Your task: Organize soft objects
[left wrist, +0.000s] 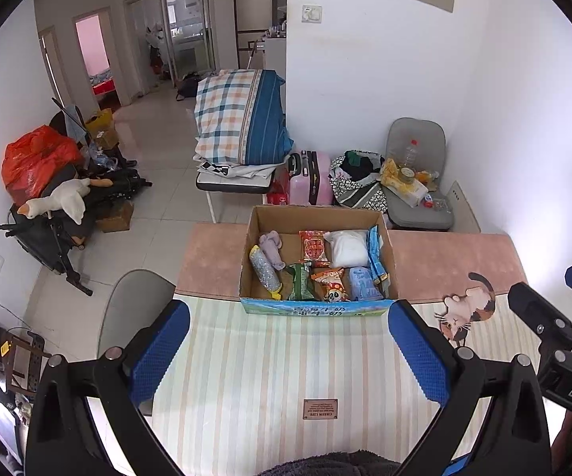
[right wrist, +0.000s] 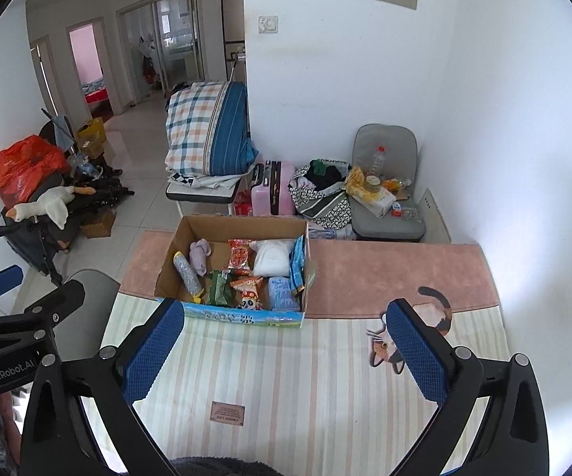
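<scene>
Two blue-padded grippers, left and right, hover with jaws wide and empty, short of the open brown cardboard box of soft packets on the striped bench; each pick should likely be gentle, pinching mid-packet

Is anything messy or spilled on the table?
No, nothing looks spilled. The cardboard box sits upright on the table mat, with the snack packets and soft things all inside it. Both grippers, left and right, are open and empty.
</scene>
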Motion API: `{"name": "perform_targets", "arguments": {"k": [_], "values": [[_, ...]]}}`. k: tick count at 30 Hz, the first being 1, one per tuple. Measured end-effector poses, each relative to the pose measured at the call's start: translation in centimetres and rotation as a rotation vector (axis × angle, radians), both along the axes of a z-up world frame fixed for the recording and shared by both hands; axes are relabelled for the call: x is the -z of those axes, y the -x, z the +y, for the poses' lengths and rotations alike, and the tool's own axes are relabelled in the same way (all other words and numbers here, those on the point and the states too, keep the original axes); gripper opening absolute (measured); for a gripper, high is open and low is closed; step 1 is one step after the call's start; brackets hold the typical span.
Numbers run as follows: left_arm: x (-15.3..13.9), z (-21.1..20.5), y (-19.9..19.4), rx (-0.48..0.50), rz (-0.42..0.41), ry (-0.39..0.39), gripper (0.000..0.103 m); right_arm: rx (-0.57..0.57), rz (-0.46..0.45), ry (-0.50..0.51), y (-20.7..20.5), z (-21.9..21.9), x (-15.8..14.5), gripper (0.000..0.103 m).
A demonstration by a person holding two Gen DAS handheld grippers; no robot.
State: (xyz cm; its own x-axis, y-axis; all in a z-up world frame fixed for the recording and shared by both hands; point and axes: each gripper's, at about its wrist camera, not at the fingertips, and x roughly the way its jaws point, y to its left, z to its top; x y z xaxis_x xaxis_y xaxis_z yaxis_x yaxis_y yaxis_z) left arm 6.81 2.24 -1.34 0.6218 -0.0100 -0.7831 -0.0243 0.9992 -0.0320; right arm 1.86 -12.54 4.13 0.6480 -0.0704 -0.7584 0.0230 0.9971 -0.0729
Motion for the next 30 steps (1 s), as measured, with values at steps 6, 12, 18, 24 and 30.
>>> {"name": "perform_targets", "arguments": {"k": [6, 12, 18, 24, 30], "values": [[-0.1, -0.1, -0.2, 0.004, -0.001, 0.002, 0.103, 0.011, -0.015, 0.004, -0.4, 0.1, -0.4, 0.103], [-0.2, -0.1, -0.4, 0.004, -0.007, 0.002, 0.103, 0.013, -0.013, 0.004, -0.8, 0.2, -0.2, 0.103], [-0.3, -0.1, -0.4, 0.004, -0.006, 0.002, 0.103, 0.012, -0.008, 0.003, -1.2, 0.2, 0.1, 0.103], [-0.3, 0.0, -0.6, 0.008, -0.004, 0.005, 0.103, 0.013, -0.007, 0.004, -1.1, 0.3, 0.2, 0.103], [-0.3, -0.1, -0.8, 0.009, -0.005, 0.006, 0.103, 0.015, -0.004, 0.006, -1.3, 0.3, 0.5, 0.103]]}}
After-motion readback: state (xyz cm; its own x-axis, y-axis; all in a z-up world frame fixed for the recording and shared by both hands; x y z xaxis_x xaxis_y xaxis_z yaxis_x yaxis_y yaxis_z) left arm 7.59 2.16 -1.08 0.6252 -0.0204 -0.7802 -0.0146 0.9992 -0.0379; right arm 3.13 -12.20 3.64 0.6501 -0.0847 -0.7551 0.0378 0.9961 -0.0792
